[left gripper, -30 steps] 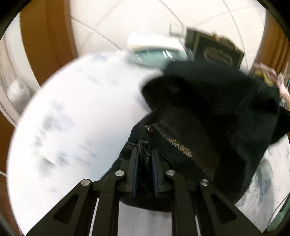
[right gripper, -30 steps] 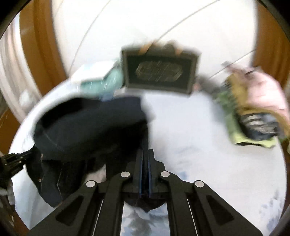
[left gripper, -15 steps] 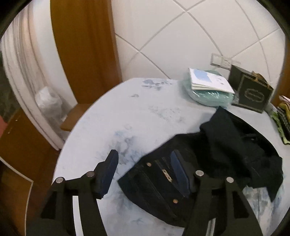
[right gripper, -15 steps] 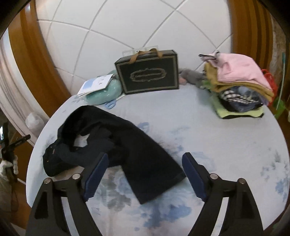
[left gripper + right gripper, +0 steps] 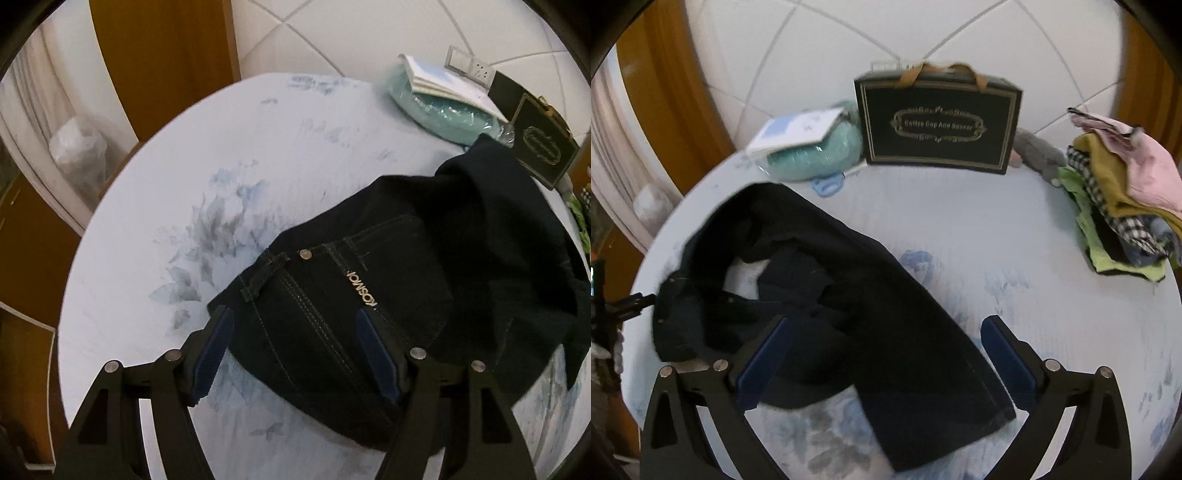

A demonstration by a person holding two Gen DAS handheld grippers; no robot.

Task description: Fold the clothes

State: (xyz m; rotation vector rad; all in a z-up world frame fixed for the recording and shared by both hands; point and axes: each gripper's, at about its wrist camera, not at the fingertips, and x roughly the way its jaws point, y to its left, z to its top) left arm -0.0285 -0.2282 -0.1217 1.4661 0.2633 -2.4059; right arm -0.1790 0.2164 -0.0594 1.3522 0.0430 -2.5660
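A pair of dark navy jeans [image 5: 388,266] lies crumpled on the round table with a pale blue floral cloth [image 5: 207,177]. In the left wrist view the waistband, belt loop, rivet and metal label face me. My left gripper [image 5: 295,347] is open and empty, its jaws wide apart over the waistband end. In the right wrist view the jeans [image 5: 849,295] run from the left side to a leg hem at the front. My right gripper [image 5: 886,354] is open and empty, jaws either side of that leg.
A black gift box [image 5: 938,122] with tan handles stands at the back. A teal bundle with a booklet [image 5: 809,147] lies left of it. A stack of folded clothes [image 5: 1123,192] sits at the right edge, a grey soft toy [image 5: 1039,153] beside it.
Both grippers were shut on the jeans a second ago, then opened and let them drop on the table. Both have since moved lower and closer over the garment.
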